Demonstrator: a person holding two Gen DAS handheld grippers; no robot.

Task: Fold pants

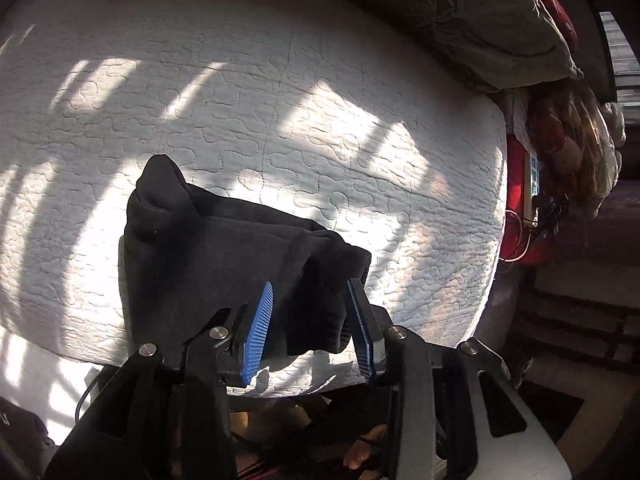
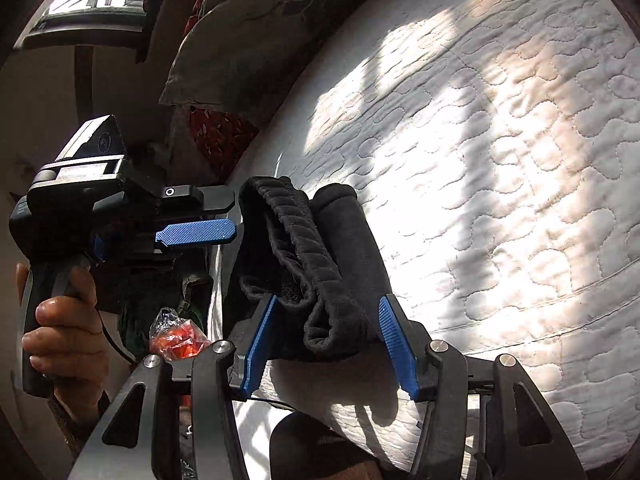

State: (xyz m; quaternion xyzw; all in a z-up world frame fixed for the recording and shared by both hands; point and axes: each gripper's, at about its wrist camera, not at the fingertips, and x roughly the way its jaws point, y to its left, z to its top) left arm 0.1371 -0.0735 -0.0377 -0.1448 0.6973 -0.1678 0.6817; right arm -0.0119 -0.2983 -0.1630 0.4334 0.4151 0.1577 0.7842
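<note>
Both grippers, left (image 1: 310, 306) and right (image 2: 328, 322), gape around folded pants (image 1: 224, 248) (contact unclear) on mattress (image 1: 280, 92).

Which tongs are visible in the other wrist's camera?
The left tongs: the right wrist view shows them open beside the folded black pants. The right tongs do not appear in the left wrist view.
</note>
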